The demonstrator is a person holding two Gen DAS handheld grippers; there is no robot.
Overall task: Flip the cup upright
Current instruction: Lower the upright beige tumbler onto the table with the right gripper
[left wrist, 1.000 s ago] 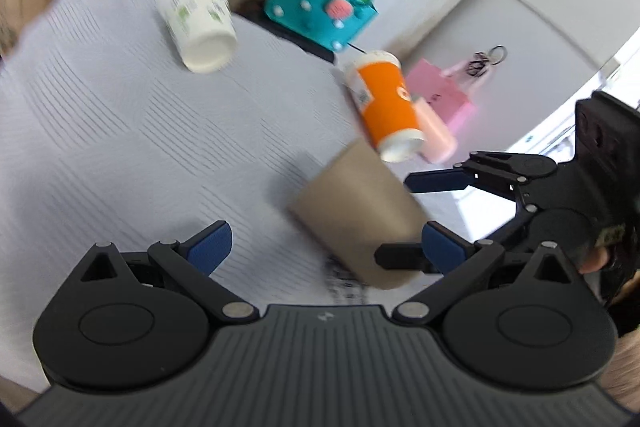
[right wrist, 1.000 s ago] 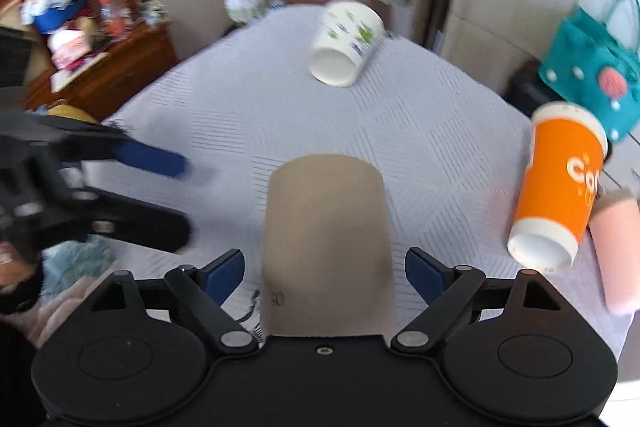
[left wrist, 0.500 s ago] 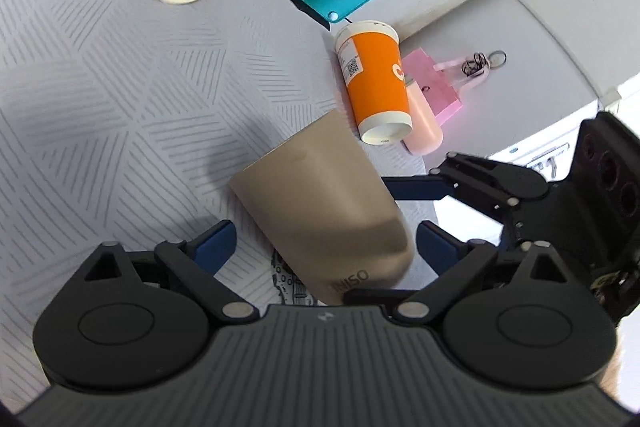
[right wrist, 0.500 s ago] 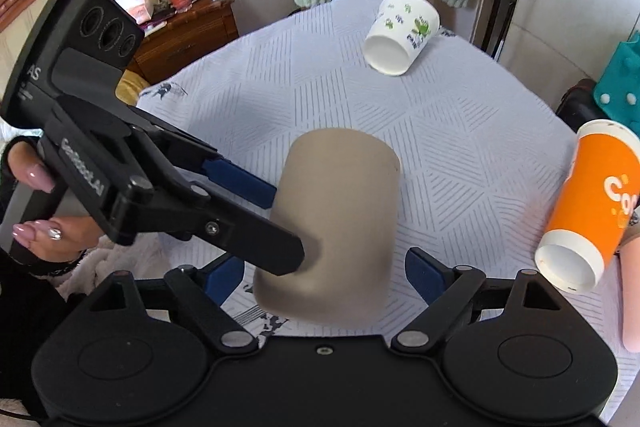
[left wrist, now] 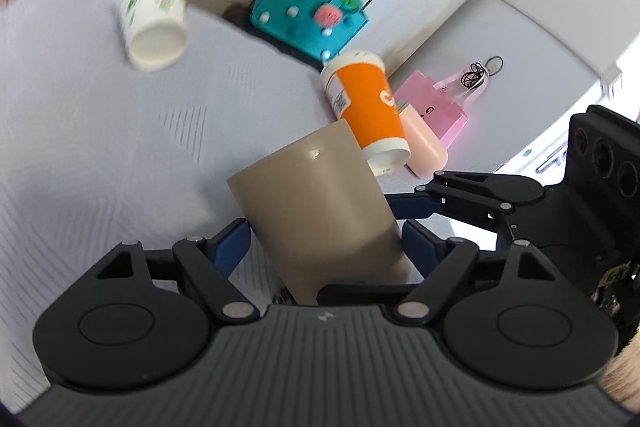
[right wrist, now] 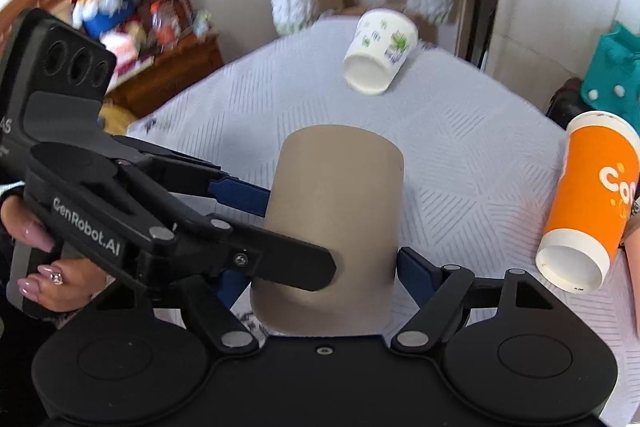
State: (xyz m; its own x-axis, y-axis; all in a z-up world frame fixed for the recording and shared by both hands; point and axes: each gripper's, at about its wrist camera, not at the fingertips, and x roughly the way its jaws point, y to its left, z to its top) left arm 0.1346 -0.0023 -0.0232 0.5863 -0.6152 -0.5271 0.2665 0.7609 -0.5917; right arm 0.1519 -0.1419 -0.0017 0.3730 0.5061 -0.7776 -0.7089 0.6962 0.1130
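A tan cup is held off the grey table, tilted, its closed base pointing away from both cameras; it also shows in the right wrist view. My left gripper is shut on the tan cup, blue pads on both sides. My right gripper is also closed on the cup near its open end. In the right wrist view the left gripper's fingers come in from the left. In the left wrist view the right gripper's fingers come in from the right.
An orange cup and a white printed cup lie on their sides on the grey tablecloth. A pink bottle lies beside the orange cup. A teal bag and a pink bag sit beyond the table edge.
The left gripper has closed onto the tan cup and the right pads have closed in on it. The cup has tipped more upright; both views swung.
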